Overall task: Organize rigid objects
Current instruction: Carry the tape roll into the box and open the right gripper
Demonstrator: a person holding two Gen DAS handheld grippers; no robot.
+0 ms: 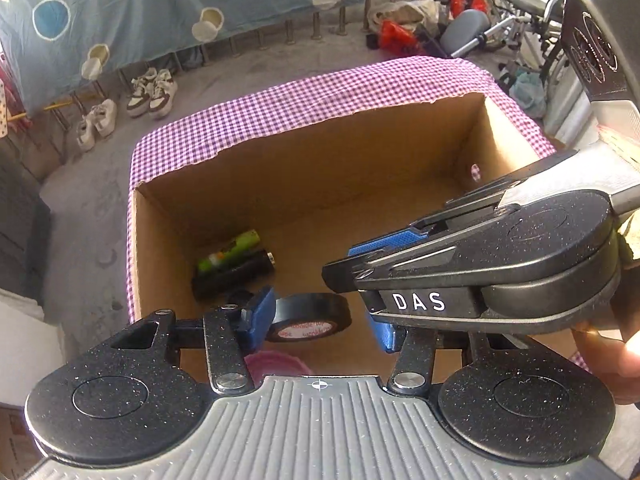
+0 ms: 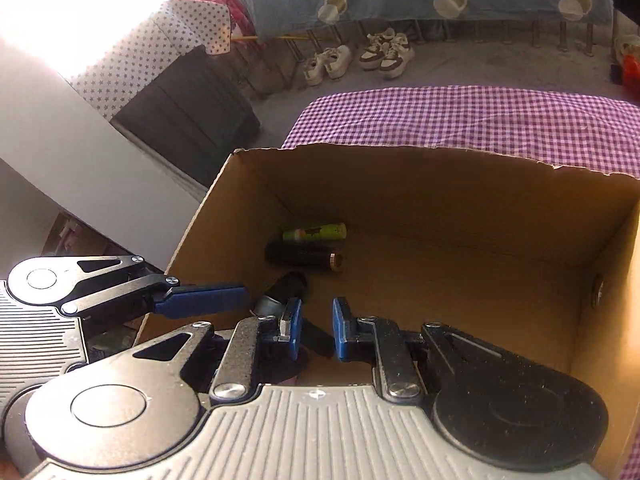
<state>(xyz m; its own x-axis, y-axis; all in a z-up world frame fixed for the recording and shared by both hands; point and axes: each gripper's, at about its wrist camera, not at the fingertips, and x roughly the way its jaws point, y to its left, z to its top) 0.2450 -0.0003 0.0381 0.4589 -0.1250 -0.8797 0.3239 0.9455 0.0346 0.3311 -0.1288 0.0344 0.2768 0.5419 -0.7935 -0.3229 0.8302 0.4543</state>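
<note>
**Placing items in the box: release procedure and blind spots**

Left wrist view: The left gripper [image 1: 320, 320] hangs over the near edge of the cardboard box [image 1: 304, 176], jaws apart. The black tape roll [image 1: 310, 316] sits between them, touching one pad and apparently clear of the other. Whether the roll is resting on the box floor cannot be told. Place it beside the green cylinder [image 1: 232, 250] and the black cylinder [image 1: 236, 276] in the box's corner, without striking them. The right gripper [image 1: 352, 264] crosses close above, so keep the two tools apart. A pink object [image 1: 276, 362] is largely hidden behind the tool body.

Right wrist view: The right jaws stand nearly together, clamped on a thin dark item [image 2: 318, 340] whose identity is unclear. Lower it near the box floor before letting go. A dark and grey shape [image 2: 282, 292] beyond the pads is hard to make out. Glare whites out the upper left corner.
</note>
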